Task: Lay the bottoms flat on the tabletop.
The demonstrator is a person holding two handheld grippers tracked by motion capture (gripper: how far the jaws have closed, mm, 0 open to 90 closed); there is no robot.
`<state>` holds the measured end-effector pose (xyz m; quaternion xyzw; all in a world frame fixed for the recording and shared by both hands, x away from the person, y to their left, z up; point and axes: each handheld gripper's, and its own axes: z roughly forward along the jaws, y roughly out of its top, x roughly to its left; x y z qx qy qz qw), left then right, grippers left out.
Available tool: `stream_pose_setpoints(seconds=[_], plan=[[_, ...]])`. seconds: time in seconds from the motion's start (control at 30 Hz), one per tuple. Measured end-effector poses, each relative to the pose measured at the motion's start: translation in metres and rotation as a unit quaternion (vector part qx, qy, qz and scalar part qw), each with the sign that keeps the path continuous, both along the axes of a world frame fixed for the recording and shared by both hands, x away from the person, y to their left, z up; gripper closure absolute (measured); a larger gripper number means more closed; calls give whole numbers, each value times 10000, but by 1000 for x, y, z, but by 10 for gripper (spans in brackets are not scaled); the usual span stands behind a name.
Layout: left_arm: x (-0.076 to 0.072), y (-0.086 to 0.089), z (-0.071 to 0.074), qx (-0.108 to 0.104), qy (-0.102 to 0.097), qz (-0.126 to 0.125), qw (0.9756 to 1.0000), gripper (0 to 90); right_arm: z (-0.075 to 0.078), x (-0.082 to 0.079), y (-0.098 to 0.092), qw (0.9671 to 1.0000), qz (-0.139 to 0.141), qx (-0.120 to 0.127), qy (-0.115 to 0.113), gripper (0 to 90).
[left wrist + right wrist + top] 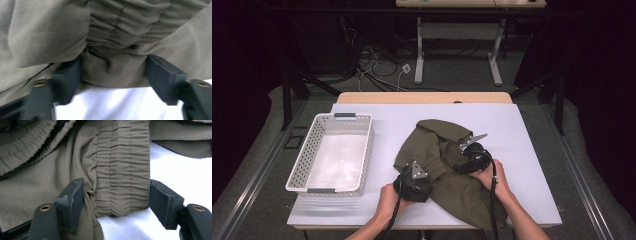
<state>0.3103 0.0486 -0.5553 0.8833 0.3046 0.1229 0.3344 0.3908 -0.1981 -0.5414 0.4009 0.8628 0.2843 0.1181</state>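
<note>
An olive-green garment (438, 134) with a gathered elastic band lies crumpled on the white table cover, right of centre. My left gripper (417, 173) rests at its near left edge. In the left gripper view it (113, 65) is open, and a fold of the garment (112, 60) bulges between the two jaws above the white surface. My right gripper (470, 153) sits on the garment's right side. In the right gripper view it (116, 187) is open, its jaws standing either side of the elastic band's (122, 182) end.
A white perforated basket (298, 165) with grey handles stands at the table's left, nothing showing inside it. The white table cover (517, 125) is bare behind and to the right of the garment. Cables and another table's legs (418, 55) lie on the floor beyond.
</note>
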Motion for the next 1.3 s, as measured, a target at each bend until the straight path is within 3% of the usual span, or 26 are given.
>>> stream_pose_setpoints(seconds=[0.07,0.1,0.2,0.27,0.4,0.5,0.7,1.03,1.13,1.17,1.23,1.3], plan=[[-2,0,-1,-58,-112,-59,9999,496,1,0,-2,10000,-6,-35,7,359],[-2,1,-2,-98,-110,-122,9998,549,0,0,-2,10000,8,70,-26,364],[0,3,-3,-112,-187,-114,9997,731,3,-1,-1,9999,3,-106,85,373],[1,4,-3,-195,-110,-125,9997,783,1,-1,-1,10000,20,1,-13,376],[0,3,-3,-138,-222,-189,9995,866,1,-1,-1,10000,24,37,10,384],[2,5,-1,-182,-134,-227,9995,886,2,-2,-3,10000,26,44,35,396],[5,13,8,-119,-259,-150,9995,889,4,-5,-6,9999,57,133,33,415],[16,32,18,123,-511,365,9979,889,8,-12,2,9987,297,265,319,421],[19,33,17,232,-593,488,9968,890,9,-14,6,9985,424,210,258,422],[21,34,16,188,-561,499,9970,890,9,-15,8,9986,336,239,316,421],[21,35,15,150,-496,489,9975,884,10,-14,5,9987,379,229,245,391],[19,35,16,123,-477,488,9976,869,12,-12,1,9993,234,244,155,335]])
